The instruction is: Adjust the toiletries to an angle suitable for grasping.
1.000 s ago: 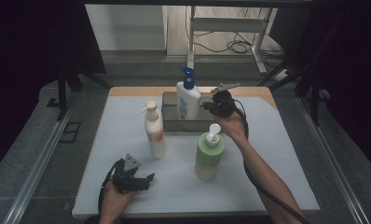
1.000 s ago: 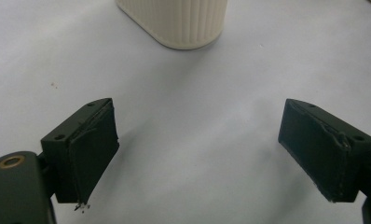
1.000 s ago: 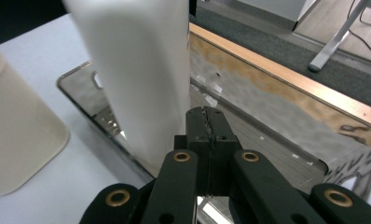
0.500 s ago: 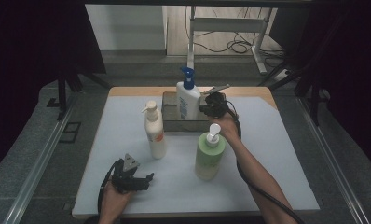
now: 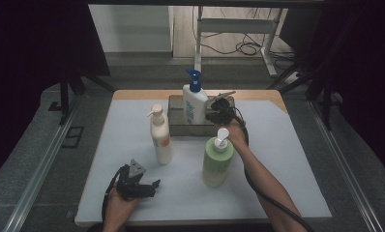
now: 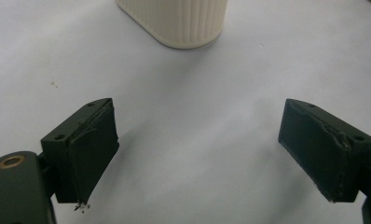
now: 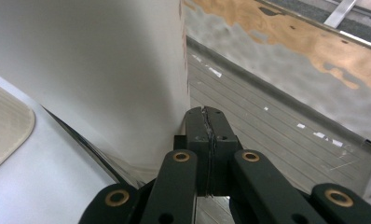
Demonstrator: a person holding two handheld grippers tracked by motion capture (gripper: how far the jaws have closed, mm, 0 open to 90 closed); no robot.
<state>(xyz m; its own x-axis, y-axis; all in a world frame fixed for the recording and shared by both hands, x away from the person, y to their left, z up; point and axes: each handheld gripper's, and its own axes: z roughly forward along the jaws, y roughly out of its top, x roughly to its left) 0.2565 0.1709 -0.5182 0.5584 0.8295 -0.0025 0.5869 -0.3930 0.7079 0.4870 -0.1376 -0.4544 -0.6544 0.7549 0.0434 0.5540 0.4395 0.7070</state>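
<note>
1. The worktop (image 5: 287, 159) is a wooden board covered by a pale grey-white mat, with a strip of bare wood showing along its far edge.
2. At the far centre of the mat lies a flat, dark grey rectangular tray (image 5: 177, 121).
3. A white spray bottle with a blue trigger head (image 5: 194, 102) stands upright in the tray, towards its middle.
4. The right claw (image 5: 214, 115) sits just to the right of that bottle, over the tray's right part. In the right gripper view its two black jaws are pressed together with nothing between them (image 7: 208, 135), the tips beside the bottle's white wall (image 7: 90, 70). Whether they touch it cannot be told.
5. That same view shows the tray's ribbed grey floor (image 7: 277, 135) beyond the jaws.
6. A cream-white pump bottle with an orange label (image 5: 160, 137) stands upright on the mat, just near and left of the tray.
7. A pale green pump bottle with a white pump head (image 5: 216, 159) stands upright right of centre, directly near-side of the right hand (image 5: 235, 133).
8. The left claw (image 5: 149, 186) rests low at the near-left of the mat, held by the left hand (image 5: 117, 209).
9. In the left gripper view its jaws stand wide apart over bare mat (image 6: 197, 140), and the ribbed base of the cream bottle (image 6: 174, 21) stands beyond them.
</note>
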